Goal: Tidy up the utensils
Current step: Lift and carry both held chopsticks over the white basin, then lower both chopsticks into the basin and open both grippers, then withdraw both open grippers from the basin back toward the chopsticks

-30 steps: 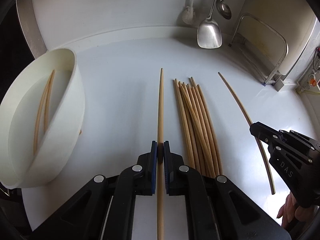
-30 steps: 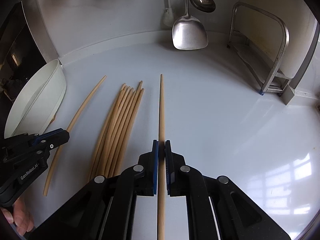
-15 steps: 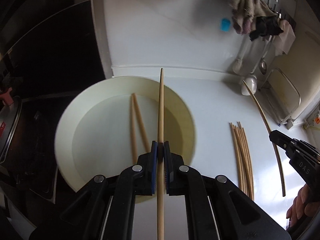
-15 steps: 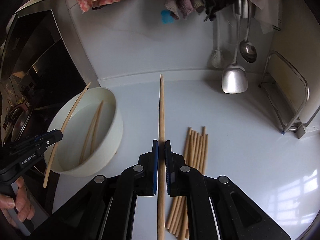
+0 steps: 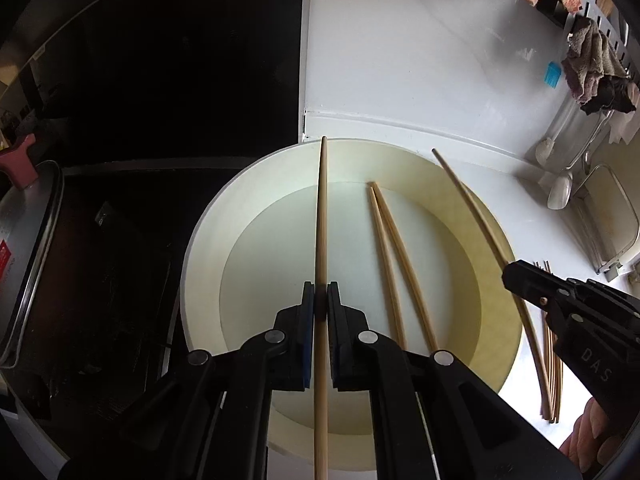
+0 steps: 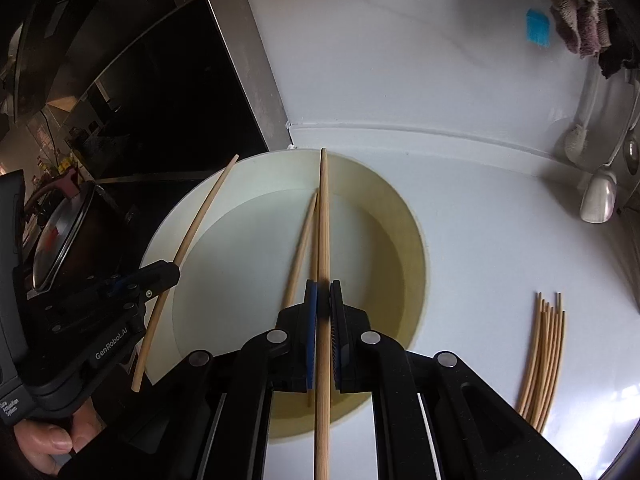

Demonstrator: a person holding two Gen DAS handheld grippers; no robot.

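A round cream basin [image 5: 208,240] [image 6: 416,248] stands at the counter's left end with two wooden chopsticks [image 5: 394,264] lying inside. My left gripper [image 5: 321,300] is shut on one chopstick [image 5: 321,220] and holds it over the basin. My right gripper [image 6: 323,300] is shut on another chopstick [image 6: 323,220], also over the basin. The right gripper shows in the left wrist view [image 5: 516,280], its chopstick [image 5: 476,216] slanting over the basin's right rim. The left gripper shows in the right wrist view [image 6: 168,272] at the basin's left rim. A bundle of several chopsticks [image 6: 542,356] [image 5: 550,376] lies on the counter to the right.
A dark stove with a metal pot lid [image 5: 28,256] [image 6: 60,232] lies left of the basin. Hanging ladles and a spatula [image 6: 598,196] and cloths [image 5: 592,68] line the back wall at right. A wire rack [image 5: 612,216] stands far right.
Both grippers lifted their chopsticks from the counter and carried them left, from beside the bundle to above the basin. The bundle now lies off to the right.
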